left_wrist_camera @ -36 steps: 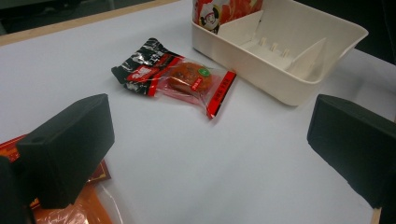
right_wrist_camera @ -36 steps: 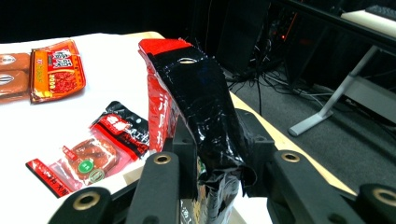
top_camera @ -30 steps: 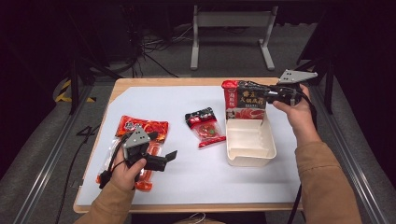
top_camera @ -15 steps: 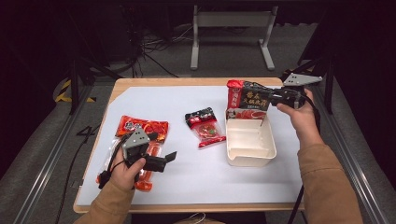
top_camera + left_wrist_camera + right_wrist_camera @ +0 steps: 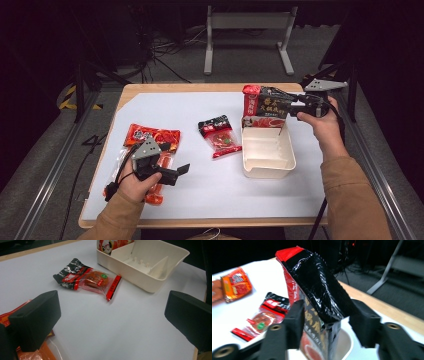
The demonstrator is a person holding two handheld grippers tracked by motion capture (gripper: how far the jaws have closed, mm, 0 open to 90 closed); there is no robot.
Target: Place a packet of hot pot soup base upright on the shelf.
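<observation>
1. The right gripper (image 5: 291, 106) has just been opening its jaws; in the right gripper view its fingers (image 5: 295, 317) now stand apart with the black-and-red pouch (image 5: 317, 290) between them, one pad at the pouch's face and the other clear of its far side.
2. A second ago the same pouch was pinched and hung a little further out past the tray's far end; now it stands upright at the far end of the cream tray (image 5: 267, 152), its lower edge inside the wall.
3. My reading: this is the release, so this pouch is as good as delivered and the hand needs only to draw back without knocking it over.
4. The risk is the tall pouch tipping, since it leans on little more than the tray wall.
5. The left gripper (image 5: 170, 172) has kept still, jaws wide and holding nothing; its fingers (image 5: 35, 320) rest over the white sheet (image 5: 200, 190).
6. Ahead of those fingers lies the small red-and-black packet (image 5: 87, 280), just beside the tray's near wall.
7. Under and behind them lie the orange-red packets (image 5: 152, 137), 2 or more, still outside the tray.
</observation>
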